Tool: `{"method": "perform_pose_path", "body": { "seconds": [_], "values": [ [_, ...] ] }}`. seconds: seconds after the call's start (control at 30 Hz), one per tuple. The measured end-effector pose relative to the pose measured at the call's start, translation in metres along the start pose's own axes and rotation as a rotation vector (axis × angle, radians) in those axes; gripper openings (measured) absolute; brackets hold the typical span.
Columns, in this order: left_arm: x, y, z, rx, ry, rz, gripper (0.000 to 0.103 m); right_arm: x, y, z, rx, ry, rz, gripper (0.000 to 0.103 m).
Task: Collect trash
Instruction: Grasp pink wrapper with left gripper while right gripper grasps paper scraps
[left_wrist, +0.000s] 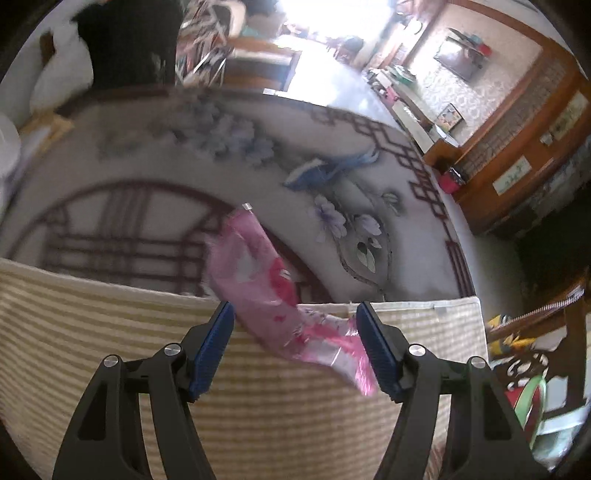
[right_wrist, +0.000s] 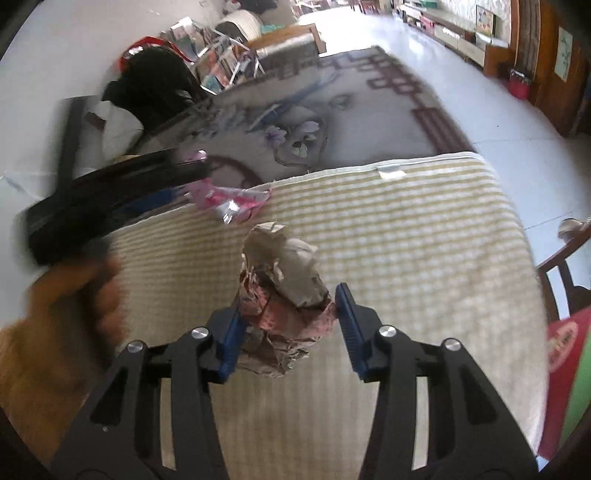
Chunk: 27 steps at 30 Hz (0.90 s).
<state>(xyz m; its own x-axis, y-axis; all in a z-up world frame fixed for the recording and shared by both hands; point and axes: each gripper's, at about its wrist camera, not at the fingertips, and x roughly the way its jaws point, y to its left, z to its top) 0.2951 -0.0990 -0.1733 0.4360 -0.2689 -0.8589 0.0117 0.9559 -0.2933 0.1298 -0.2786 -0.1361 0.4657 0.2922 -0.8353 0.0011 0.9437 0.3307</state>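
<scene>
The crumpled paper wad sat between my right tongs, pads pressing it; my left tongs carried the pink wrapper, seemingly clamped. Next I needed a bin, which I could not see.

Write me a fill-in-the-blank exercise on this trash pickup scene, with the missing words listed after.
1. The crumpled beige paper wad sits between the blue pads of the ____ claw.
2. The shiny plastic wrapper at the left claw is ____ in colour.
3. Both pieces of trash are above a yellow-and-white ____ mat.
4. Beyond the mat lies a grey rug printed with purple ____.

Missing words: right; pink; checked; flowers
</scene>
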Motion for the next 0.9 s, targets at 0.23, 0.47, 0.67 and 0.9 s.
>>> {"method": "perform_pose_path", "body": {
  "seconds": [0.23,0.47,0.67,0.9],
  "values": [
    [0.021,0.006,-0.010,-0.012,0.049,-0.010,0.026,-0.062,-0.014,-0.042,0.031,-0.106,0.012,0.046],
    [-0.046,0.000,-0.037,0.076,-0.034,-0.055,0.023,-0.078,-0.038,-0.052,0.188,-0.150,0.073,0.046],
    [-0.105,-0.021,-0.078,0.146,-0.117,-0.066,0.023,-0.090,-0.028,-0.050,0.146,-0.174,0.107,0.046],
    [-0.145,-0.046,-0.123,0.225,-0.173,-0.049,0.023,-0.109,-0.022,-0.050,0.106,-0.208,0.131,0.046]
  ]
}}
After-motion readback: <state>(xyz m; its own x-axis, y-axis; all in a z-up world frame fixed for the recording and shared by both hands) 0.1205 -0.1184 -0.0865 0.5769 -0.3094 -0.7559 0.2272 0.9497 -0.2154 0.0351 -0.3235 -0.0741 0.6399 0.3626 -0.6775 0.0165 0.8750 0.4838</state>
